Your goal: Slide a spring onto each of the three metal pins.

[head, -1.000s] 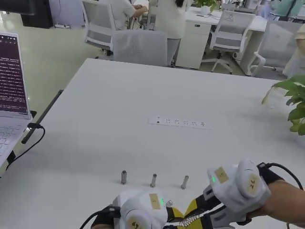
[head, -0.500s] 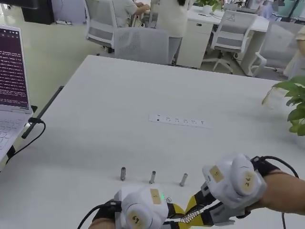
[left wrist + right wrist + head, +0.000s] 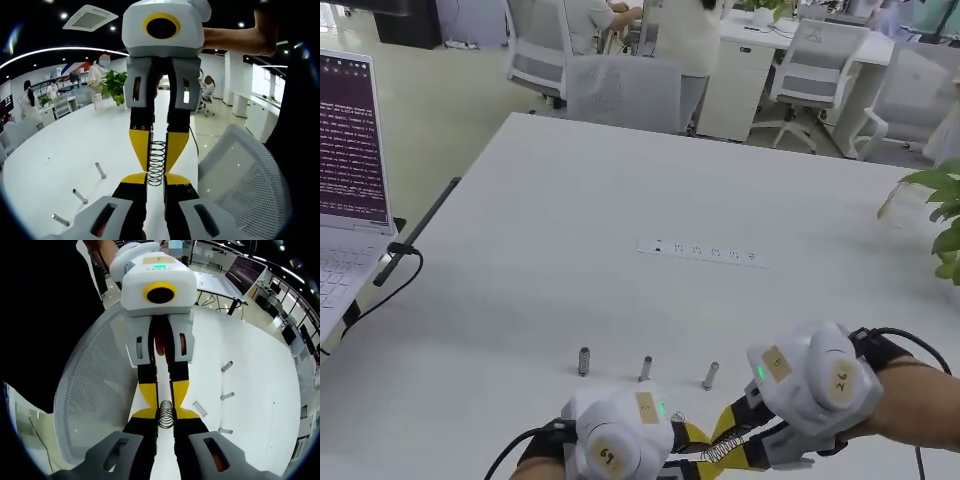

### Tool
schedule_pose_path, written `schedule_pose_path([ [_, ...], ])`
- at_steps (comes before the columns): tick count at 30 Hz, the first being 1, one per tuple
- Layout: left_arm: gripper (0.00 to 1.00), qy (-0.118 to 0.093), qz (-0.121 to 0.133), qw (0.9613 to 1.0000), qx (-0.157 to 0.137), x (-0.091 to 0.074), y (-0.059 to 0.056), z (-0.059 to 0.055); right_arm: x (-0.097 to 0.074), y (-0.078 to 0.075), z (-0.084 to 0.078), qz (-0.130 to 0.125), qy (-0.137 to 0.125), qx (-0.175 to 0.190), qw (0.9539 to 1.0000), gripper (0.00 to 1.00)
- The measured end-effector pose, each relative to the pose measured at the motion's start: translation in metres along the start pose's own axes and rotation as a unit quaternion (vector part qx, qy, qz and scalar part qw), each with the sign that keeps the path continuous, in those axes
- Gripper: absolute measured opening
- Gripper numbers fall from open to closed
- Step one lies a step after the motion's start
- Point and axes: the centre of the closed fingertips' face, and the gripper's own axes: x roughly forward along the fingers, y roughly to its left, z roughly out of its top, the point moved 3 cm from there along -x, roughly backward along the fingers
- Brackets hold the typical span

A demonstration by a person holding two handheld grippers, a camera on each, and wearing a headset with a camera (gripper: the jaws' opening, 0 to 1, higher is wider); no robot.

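Left gripper (image 3: 156, 184) and right gripper (image 3: 166, 425) meet tip to tip, low before the person — each pair of jaws clamped on one end of one spring (image 3: 156, 161).

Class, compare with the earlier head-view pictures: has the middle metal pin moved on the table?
No. The middle pin stands in the same place relative to the power strip; the small shift in the picture is the camera's.

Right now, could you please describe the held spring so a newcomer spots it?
On the white table, by the three metal pins, the left gripper and right gripper meet. The spring bridges their yellow jaw tips, unlike the loose spring lying flat.
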Motion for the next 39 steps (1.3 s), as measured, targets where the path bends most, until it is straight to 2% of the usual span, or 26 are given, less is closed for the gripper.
schedule_pose_path([
  [7, 0.09, 0.004, 0.007, 0.9999, -0.009, -0.004, 0.002, -0.006, 0.0, -0.004, 0.0, -0.004, -0.006, 0.009, 0.9999, 0.08],
  [17, 0.14, 0.008, 0.032, 0.9989, -0.033, -0.017, 0.015, -0.017, -0.001, -0.008, -0.006, -0.009, -0.005, 0.021, 0.9997, 0.08],
  [27, 0.21, 0.02, 0.07, 0.9953, -0.064, -0.04, 0.031, -0.037, -0.001, -0.015, -0.016, -0.018, -0.001, 0.038, 0.9991, 0.08],
  [39, 0.24, 0.025, 0.104, 0.9906, -0.085, -0.062, 0.046, -0.051, 0.003, -0.028, -0.033, -0.023, 0.015, 0.062, 0.9977, 0.08],
])
